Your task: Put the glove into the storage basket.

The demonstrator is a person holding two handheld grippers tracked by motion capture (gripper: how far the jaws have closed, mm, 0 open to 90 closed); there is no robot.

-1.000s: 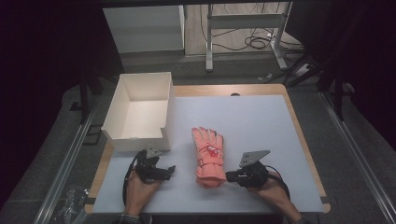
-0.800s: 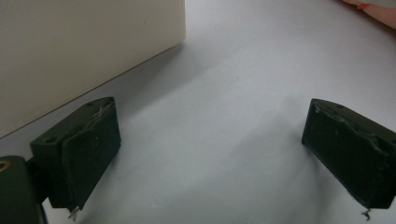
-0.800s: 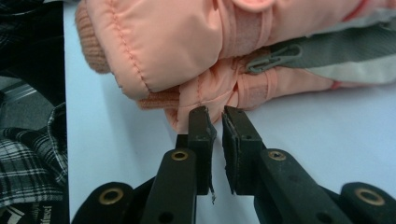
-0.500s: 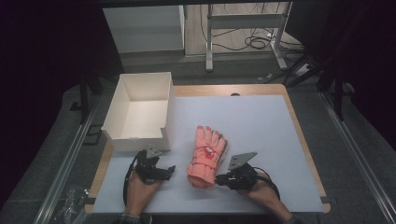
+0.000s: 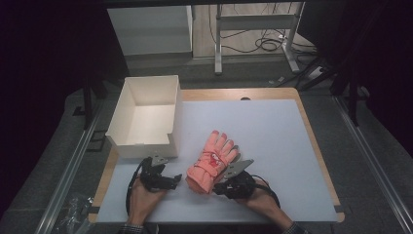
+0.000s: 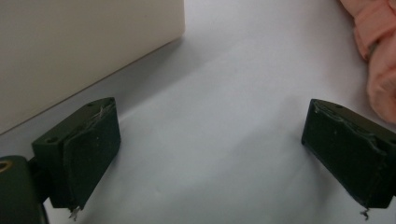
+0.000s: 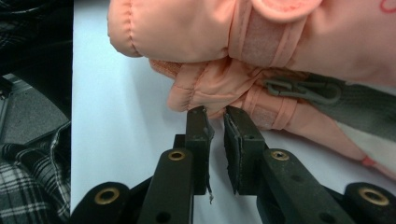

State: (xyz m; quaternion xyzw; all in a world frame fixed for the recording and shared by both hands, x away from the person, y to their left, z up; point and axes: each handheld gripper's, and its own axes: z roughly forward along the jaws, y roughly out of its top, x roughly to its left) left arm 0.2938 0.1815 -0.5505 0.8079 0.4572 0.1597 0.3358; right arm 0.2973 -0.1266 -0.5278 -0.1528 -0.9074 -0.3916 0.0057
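A pair of pink gloves lies stacked on the white table near its front, fingers pointing away and to the right. In the right gripper view the upper glove lies over the lower one, which has a grey clip. My right gripper is shut, its tips pinching the lower glove's cuff edge; in the high view the right gripper sits just right of the cuffs. My left gripper is open a little left of the cuffs, with bare table between its jaws. The glove shows at that view's right edge.
An open white box stands at the table's left, just beyond my left gripper; its wall is close in the left gripper view. A plaid sleeve shows beside the table's front edge. Bare table stretches to the right and back.
My right gripper has moved left with the gloves' cuffs, and the gloves have swung so their fingers point more to the right. The left gripper has stayed put.
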